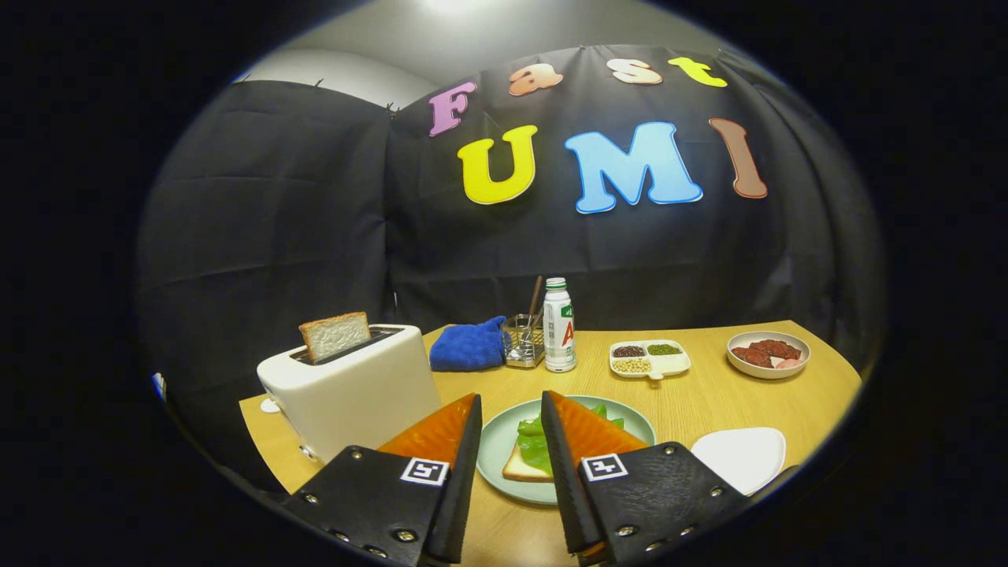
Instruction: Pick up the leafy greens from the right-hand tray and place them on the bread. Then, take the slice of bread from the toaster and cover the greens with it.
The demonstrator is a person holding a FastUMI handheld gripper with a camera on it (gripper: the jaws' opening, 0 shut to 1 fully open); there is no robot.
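Gripper (510,409) fingers stand apart, holding nothing, above the green plate (504,441). Leafy greens (534,445) already lie on the bread (524,470) there. A second slice (335,335) stands in the toaster (354,390). Risk: a shallow pinch could crumble or drop that slice.

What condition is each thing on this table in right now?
Gripper: jaws open, holding nothing.
White toaster: bread slice sticking up from slot.
Pale green plate: bread topped with leafy greens.
White tray: empty.
Plastic bottle: upright, capped.
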